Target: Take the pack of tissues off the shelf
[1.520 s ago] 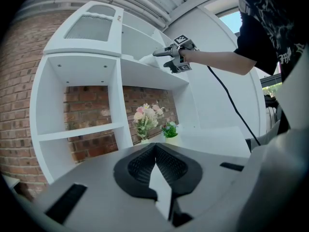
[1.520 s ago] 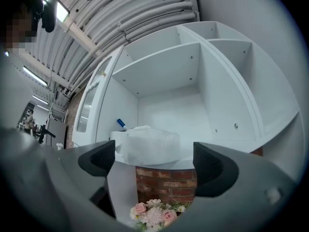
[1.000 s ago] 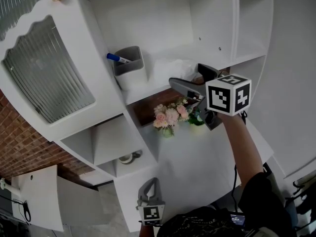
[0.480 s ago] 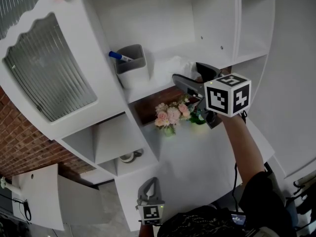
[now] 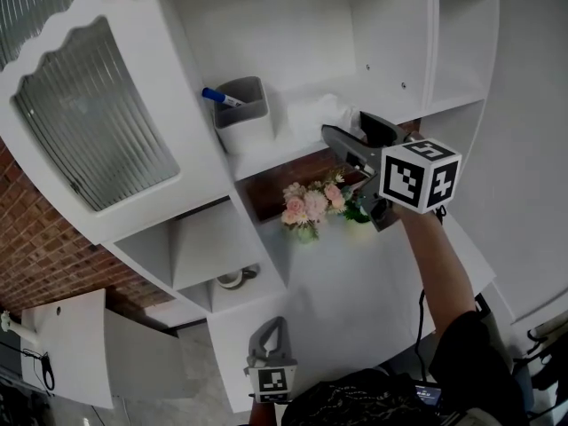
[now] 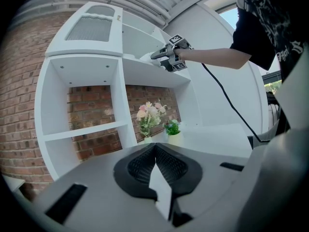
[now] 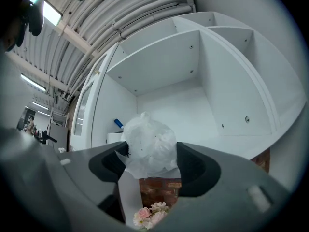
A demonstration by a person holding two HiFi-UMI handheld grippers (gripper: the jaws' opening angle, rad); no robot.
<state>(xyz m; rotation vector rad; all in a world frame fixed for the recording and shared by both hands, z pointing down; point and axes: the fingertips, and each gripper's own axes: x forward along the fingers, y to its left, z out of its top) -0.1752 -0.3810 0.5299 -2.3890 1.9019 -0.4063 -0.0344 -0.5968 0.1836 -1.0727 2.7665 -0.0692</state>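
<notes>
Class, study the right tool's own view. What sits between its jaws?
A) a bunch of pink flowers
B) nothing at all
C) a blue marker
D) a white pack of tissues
D: the crinkled white pack of tissues fills the gap of the right tool, whose jaws have just been closing and now press on both its sides.

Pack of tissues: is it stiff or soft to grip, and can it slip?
Probably soft: the pack of tissues looks puffy and crumpled, so it should squash. Its surface looks like smooth, translucent film, so it may slip. Being so puffy, it is likely light.
</notes>
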